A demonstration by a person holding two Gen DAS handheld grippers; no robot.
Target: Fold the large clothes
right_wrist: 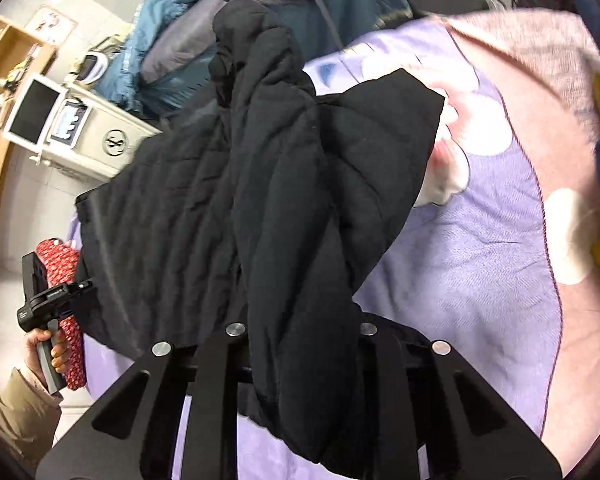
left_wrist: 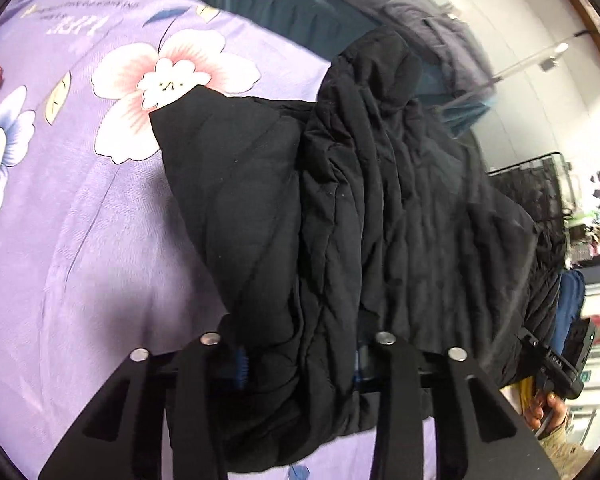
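Observation:
A black quilted jacket [left_wrist: 340, 208] hangs lifted above the purple flowered bedspread [left_wrist: 80, 220]. My left gripper [left_wrist: 296, 364] is shut on the jacket's edge, with cloth bunched between its fingers and draped over them. My right gripper [right_wrist: 300, 344] is shut on another part of the same jacket [right_wrist: 260, 184], which spills down over its fingers. The fingertips of both are hidden by the cloth. The right gripper's handle and the hand holding it show at the right edge of the left wrist view [left_wrist: 556, 376]. The left gripper's handle shows in the right wrist view [right_wrist: 48, 300].
A pile of blue and grey clothes [right_wrist: 204, 40] lies at the far end of the bed. A red patterned item [right_wrist: 66, 308] sits at the bed's edge. A cream cabinet [right_wrist: 100, 140] and a wooden shelf [right_wrist: 4, 92] stand by the wall. A black wire rack [left_wrist: 540, 184] stands aside.

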